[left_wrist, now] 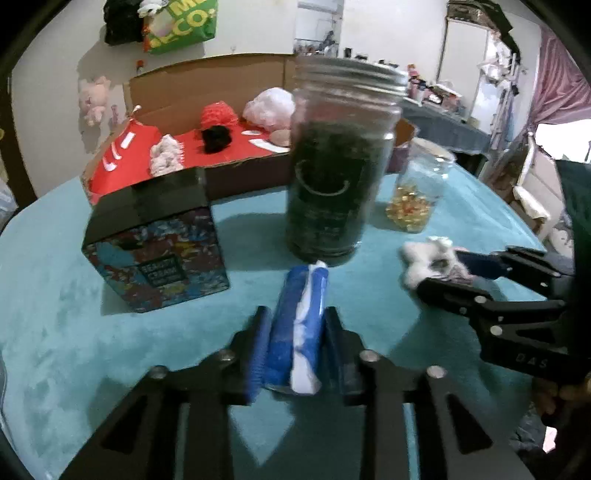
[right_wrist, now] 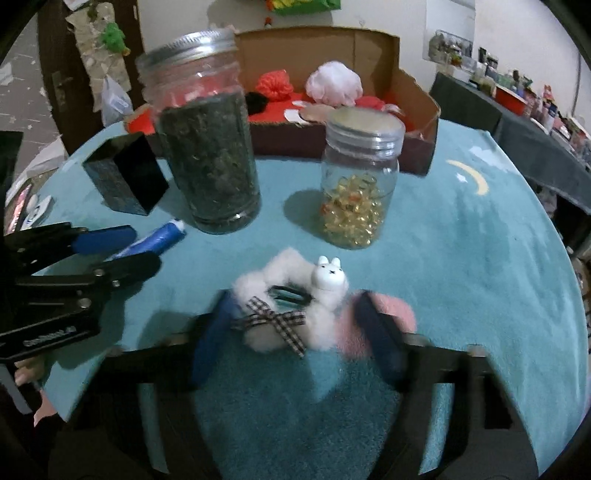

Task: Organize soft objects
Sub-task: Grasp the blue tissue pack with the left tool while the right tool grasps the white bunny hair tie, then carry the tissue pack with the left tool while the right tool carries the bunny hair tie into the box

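A white wall [left_wrist: 258, 26] is filling the upper part of the left wrist view, its paint flaking at the left. A green printed bag [left_wrist: 183, 26] and a black bag [left_wrist: 122, 20] are hanging on it at the upper left, with a pink plush toy [left_wrist: 94, 99] below them. A pink curtain [left_wrist: 557, 85] is hanging at the upper right, bright light glaring beside it. A round table under a teal cloth [left_wrist: 66, 325] is spreading across the lower half. In the right wrist view a brown door [right_wrist: 55, 74] is standing at the upper left, and a dark-covered side table [right_wrist: 532, 144] crowded with small items is running along the right edge
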Demonstrator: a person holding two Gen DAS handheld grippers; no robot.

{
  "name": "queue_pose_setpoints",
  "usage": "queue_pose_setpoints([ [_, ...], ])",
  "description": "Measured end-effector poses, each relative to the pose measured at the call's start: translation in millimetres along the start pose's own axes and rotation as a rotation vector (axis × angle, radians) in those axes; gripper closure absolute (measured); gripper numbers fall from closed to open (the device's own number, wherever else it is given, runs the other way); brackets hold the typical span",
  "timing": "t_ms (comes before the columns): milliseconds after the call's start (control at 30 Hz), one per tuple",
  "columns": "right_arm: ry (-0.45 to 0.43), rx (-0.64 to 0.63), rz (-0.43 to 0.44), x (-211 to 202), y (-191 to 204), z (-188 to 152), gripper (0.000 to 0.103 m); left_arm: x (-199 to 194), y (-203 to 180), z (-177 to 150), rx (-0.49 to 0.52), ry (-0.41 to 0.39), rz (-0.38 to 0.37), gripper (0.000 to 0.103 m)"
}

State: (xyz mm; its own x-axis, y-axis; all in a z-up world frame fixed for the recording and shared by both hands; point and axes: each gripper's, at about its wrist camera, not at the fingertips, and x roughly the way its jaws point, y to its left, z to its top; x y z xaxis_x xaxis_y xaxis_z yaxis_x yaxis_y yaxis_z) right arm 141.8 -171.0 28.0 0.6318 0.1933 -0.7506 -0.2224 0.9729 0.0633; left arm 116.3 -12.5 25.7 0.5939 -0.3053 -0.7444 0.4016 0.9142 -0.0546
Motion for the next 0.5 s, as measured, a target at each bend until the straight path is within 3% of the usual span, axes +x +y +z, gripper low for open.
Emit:
queue_pose_setpoints([
  [167, -0.039, 0.019, 0.086, -9.1, -2.1, -3.8, 0.062, -9.5, -2.7, -0.9, -0.005, -0.012, -0.048, 0.076],
  [500, -0.088, -0.017, 0.123, -25.8, 11.0, 5.3, 0.063, -17.9, -11.4, 5.1, 0.009, -0.031, -0.085, 0.076],
])
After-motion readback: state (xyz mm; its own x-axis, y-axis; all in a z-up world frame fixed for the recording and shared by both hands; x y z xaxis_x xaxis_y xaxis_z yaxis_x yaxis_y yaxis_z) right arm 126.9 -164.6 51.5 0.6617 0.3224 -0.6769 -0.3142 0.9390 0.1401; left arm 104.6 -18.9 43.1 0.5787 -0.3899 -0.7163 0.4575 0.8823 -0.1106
